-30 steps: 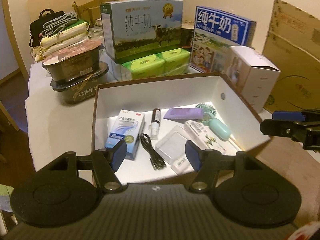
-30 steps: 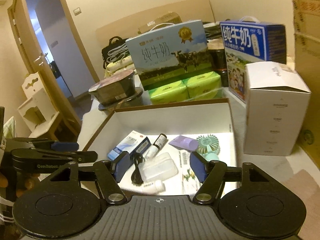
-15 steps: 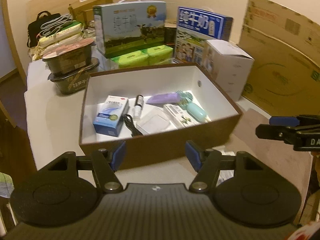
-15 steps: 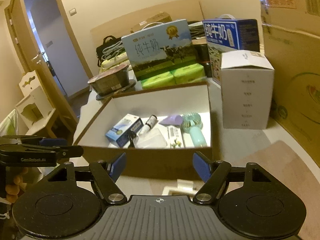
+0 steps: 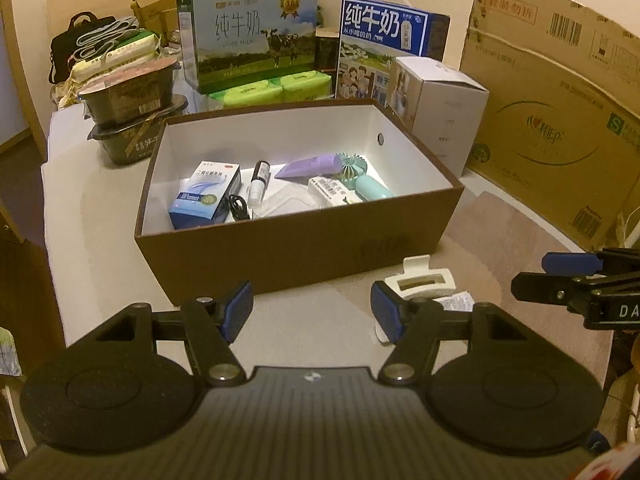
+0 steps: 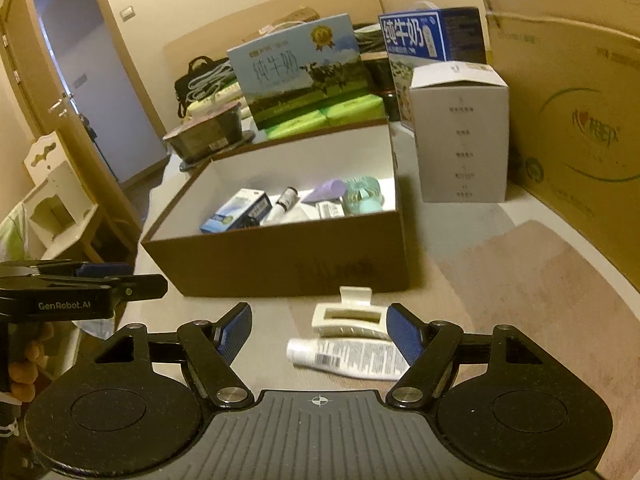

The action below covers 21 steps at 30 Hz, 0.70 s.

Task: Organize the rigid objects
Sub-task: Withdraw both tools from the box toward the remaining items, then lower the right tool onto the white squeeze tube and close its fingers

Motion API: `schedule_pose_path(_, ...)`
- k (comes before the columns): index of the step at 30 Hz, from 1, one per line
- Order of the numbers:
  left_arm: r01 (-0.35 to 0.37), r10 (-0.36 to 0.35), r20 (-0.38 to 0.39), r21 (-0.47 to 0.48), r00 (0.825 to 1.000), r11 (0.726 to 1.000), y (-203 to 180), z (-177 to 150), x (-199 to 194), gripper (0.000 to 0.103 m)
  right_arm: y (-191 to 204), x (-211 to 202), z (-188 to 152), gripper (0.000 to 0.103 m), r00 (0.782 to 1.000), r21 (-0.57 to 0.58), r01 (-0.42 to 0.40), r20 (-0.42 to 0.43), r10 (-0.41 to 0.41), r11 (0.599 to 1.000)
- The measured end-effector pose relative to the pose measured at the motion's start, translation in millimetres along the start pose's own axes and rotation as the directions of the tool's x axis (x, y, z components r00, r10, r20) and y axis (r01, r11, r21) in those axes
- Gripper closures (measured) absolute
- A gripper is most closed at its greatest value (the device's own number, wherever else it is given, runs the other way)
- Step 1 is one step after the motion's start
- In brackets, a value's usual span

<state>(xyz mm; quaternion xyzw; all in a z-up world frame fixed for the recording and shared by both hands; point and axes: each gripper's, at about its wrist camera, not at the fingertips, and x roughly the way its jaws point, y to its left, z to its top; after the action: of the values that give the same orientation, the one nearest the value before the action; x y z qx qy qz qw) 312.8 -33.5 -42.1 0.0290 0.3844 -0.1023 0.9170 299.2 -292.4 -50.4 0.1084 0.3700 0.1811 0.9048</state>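
Note:
A brown cardboard box (image 5: 304, 248) (image 6: 280, 264) with a white inside stands on the table. It holds a blue carton (image 5: 206, 194), a small vial (image 5: 258, 182), a purple tube (image 5: 314, 165), a mint hand fan (image 5: 362, 180) and a black cable (image 5: 238, 208). In front of the box lie a cream hair claw (image 6: 348, 316) (image 5: 420, 282) and a white tube (image 6: 344, 358). My left gripper (image 5: 312, 312) is open over bare table before the box. My right gripper (image 6: 320, 334) is open just short of the claw and tube, touching neither.
Behind the box stand two milk cartons (image 5: 248, 36) (image 5: 384, 40), green tissue packs (image 5: 268, 88), stacked dark food bowls (image 5: 132, 120) and a white box (image 5: 448, 112). A large cardboard carton (image 5: 552, 112) walls the right side. A door (image 6: 80, 92) lies off to the left.
Both grippers have drawn back from over the box, so its front wall and the claw and tube in front now show. The right gripper's jaws stand slightly wider.

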Motion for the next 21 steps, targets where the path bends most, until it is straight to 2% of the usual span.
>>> schedule_pose_path(11, -0.032, 0.033, -0.042, 0.013, 0.999, 0.999, -8.9, -26.4, 24.7, 0.04, -20.7, 18.3, -18.8, 0.029, 0.997, 0.022, 0.046, -0.059, -0.045, 0.999)
schedule_pose_path(21, -0.101, 0.098, -0.097, -0.026, 0.99, 0.995, 8.4, -49.7, 52.0, 0.04, -42.8, 63.4, -29.8, 0.029, 0.992, 0.026, 0.045, -0.118, -0.041, 0.999)
